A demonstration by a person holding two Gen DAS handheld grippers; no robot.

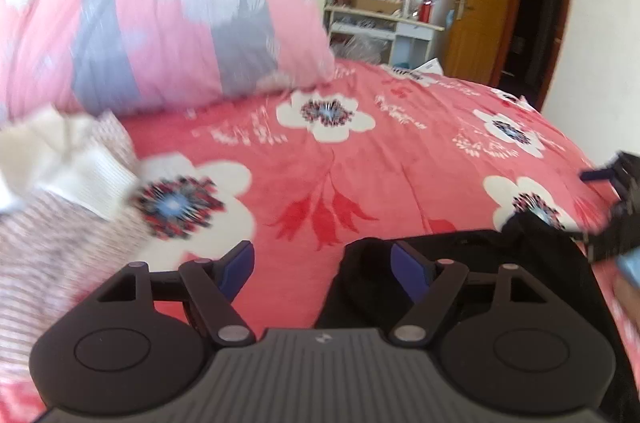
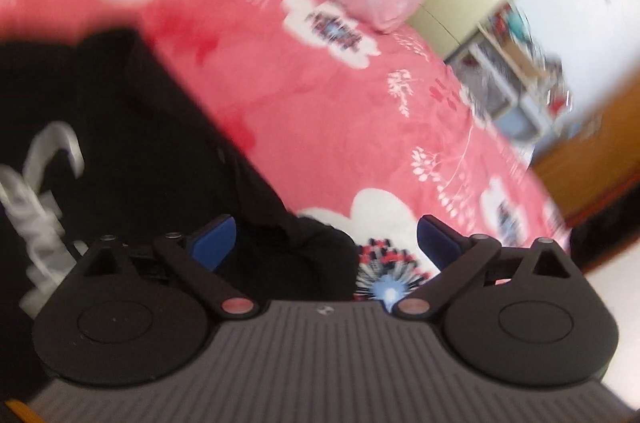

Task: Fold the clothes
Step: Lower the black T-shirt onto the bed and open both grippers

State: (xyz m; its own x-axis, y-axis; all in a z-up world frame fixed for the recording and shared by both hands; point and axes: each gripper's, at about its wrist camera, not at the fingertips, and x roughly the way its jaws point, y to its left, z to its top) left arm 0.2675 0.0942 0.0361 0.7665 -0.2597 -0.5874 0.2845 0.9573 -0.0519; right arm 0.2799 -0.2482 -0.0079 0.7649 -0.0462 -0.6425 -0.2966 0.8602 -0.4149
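Two handheld grippers are hovering over a bed (image 1: 400,159) covered in a soft red blanket printed with big white flowers. The left gripper (image 1: 322,271) is holding its blue-padded jaws apart, clamping nothing; one finger is sitting over the edge of a black garment (image 1: 472,255) lying limp at the bed's near edge. The right gripper (image 2: 324,243) is also standing with jaws wide apart and empty, the garment's rumpled black cloth, printed with white lettering, lying under its left finger, probably so it can pinch an edge for the next fold. A striped pink-and-white garment (image 1: 52,243) with ribbed white trim is resting near the bed's left edge, beside a puffy pink-and-grey quilt (image 1: 160,11).
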